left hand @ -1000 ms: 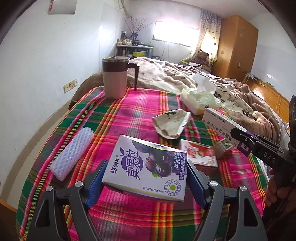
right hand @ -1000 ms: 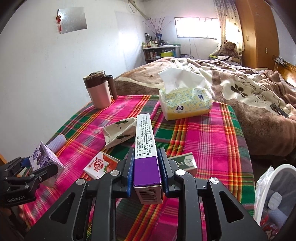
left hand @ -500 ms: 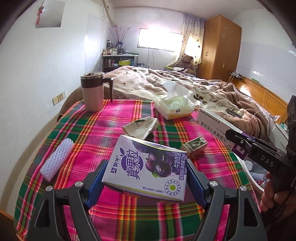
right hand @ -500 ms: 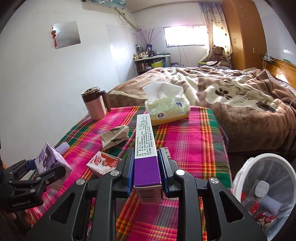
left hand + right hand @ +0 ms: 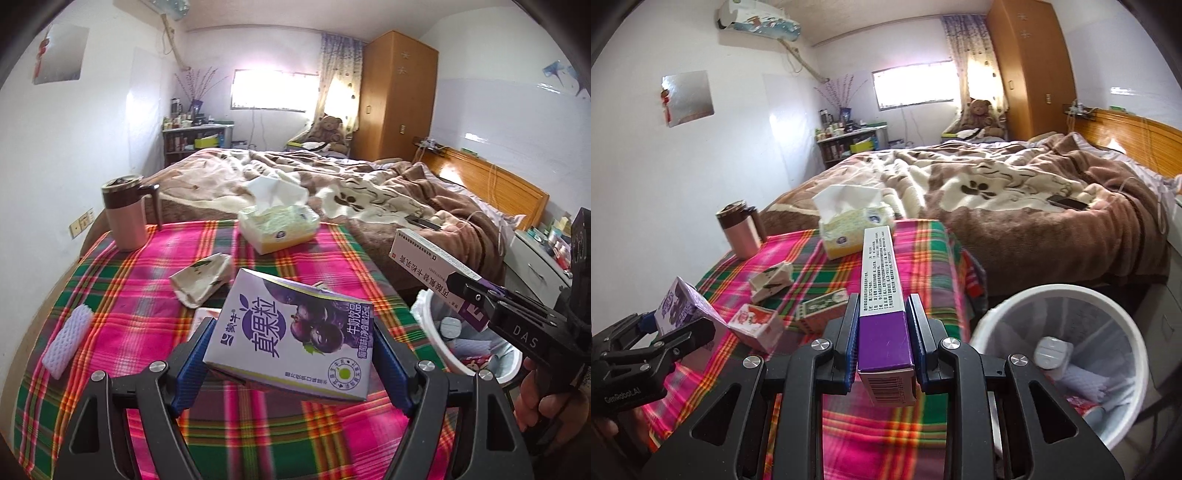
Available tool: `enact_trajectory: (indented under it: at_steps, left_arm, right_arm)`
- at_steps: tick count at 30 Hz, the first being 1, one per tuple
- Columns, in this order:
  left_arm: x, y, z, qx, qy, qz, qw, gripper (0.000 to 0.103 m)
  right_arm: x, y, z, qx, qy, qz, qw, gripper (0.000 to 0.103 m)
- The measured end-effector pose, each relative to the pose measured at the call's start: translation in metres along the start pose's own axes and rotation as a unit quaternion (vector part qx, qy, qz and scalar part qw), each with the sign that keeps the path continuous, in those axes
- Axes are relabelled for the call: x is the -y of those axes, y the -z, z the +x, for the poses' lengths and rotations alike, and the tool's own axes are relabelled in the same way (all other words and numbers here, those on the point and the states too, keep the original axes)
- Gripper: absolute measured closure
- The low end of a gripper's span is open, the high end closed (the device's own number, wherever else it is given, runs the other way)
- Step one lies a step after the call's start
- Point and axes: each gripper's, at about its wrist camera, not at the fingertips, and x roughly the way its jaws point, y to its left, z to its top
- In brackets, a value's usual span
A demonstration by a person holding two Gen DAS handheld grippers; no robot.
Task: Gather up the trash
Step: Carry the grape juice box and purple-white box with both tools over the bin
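My left gripper [image 5: 291, 350] is shut on a purple milk carton [image 5: 291, 332], held above the plaid table [image 5: 147, 266]. My right gripper [image 5: 882, 325] is shut on a long white and purple box [image 5: 881, 280], held over the table's right edge beside a white trash bin [image 5: 1063, 354] with trash in it. The bin also shows in the left wrist view [image 5: 461, 339]. On the table lie a crumpled paper carton [image 5: 203, 280], a red and white carton [image 5: 757, 325], a small green box [image 5: 822, 308] and a white foam sleeve [image 5: 66, 347].
A pink mug [image 5: 125, 218] and a tissue box [image 5: 277, 229] stand at the table's far side. A bed with a brown blanket [image 5: 1015, 206] lies behind the table. A phone [image 5: 1067, 203] lies on the bed.
Both grippers have risen and swung right with their loads. The trash bin has come into both views, now close under the right gripper.
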Motion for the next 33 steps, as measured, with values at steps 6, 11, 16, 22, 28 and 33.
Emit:
enact_trajectory:
  at_steps: [6,11,16,22,28,33]
  left_arm:
    - [0.036,-0.007,0.005,0.005,0.028,0.025,0.9993,0.023]
    - [0.068,-0.011,0.012,0.006,0.053,0.045,0.9976,0.023]
    - [0.096,-0.014,0.018,0.003,0.073,0.063,0.9953,0.023]
    - [0.126,-0.017,0.029,-0.001,0.098,0.077,0.9922,0.023]
    - [0.159,-0.018,0.049,-0.016,0.125,0.095,0.9875,0.023]
    - [0.178,-0.015,0.064,-0.031,0.138,0.107,0.9841,0.023]
  right_arm:
    - [0.023,0.001,-0.017,0.013,0.024,0.019,0.999,0.078]
    - [0.041,0.003,-0.027,0.018,0.045,0.030,0.998,0.078]
    - [0.060,0.005,-0.037,0.024,0.074,0.043,0.996,0.078]
    - [0.082,0.010,-0.043,0.019,0.099,0.059,0.993,0.078]
    - [0.104,0.019,-0.042,0.001,0.129,0.082,0.988,0.078]
    - [0.117,0.023,-0.039,-0.013,0.147,0.089,0.985,0.078]
